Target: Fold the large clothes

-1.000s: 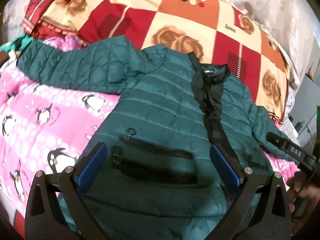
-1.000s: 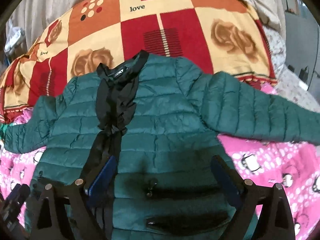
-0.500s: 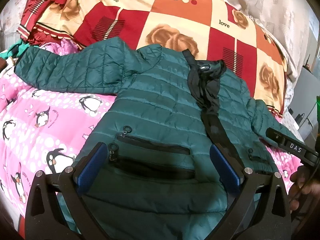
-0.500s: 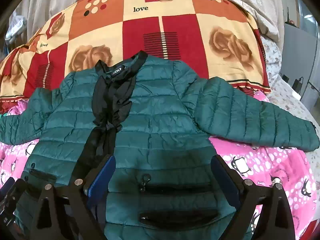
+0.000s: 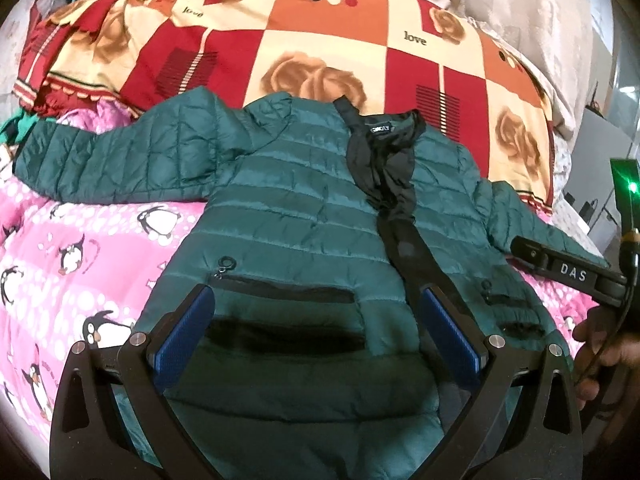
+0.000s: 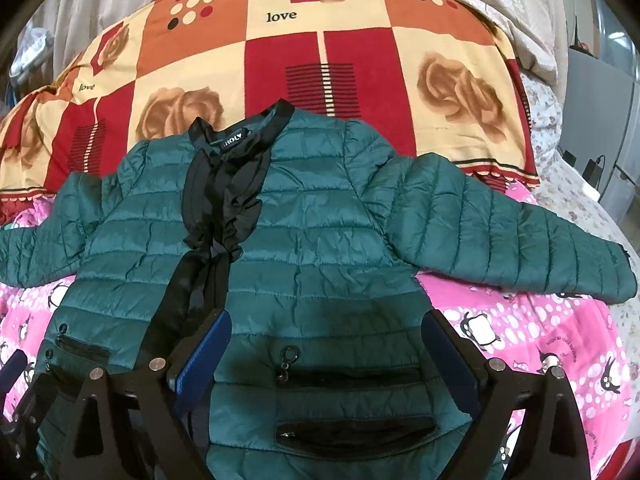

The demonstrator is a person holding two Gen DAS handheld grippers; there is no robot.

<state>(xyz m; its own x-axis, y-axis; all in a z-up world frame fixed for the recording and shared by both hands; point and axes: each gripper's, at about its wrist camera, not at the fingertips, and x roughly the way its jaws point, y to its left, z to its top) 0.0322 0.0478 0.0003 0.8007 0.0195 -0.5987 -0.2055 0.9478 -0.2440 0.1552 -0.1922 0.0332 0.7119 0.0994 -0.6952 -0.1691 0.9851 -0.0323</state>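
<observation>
A dark green quilted jacket lies flat, front up, on a pink penguin blanket, both sleeves spread out sideways, black lining showing at the open collar. It also shows in the right wrist view. My left gripper is open and empty, hovering over the jacket's lower left pocket. My right gripper is open and empty over the lower right pocket. The right gripper's body shows at the right edge of the left wrist view.
A pink penguin blanket covers the bed, also in the right wrist view. A red, orange and cream rose quilt is piled behind the collar. Grey furniture stands at the far right.
Both grippers have pulled back and up from the jacket, so more of it and the quilt behind shows. The jacket has not moved. Both stay open.
</observation>
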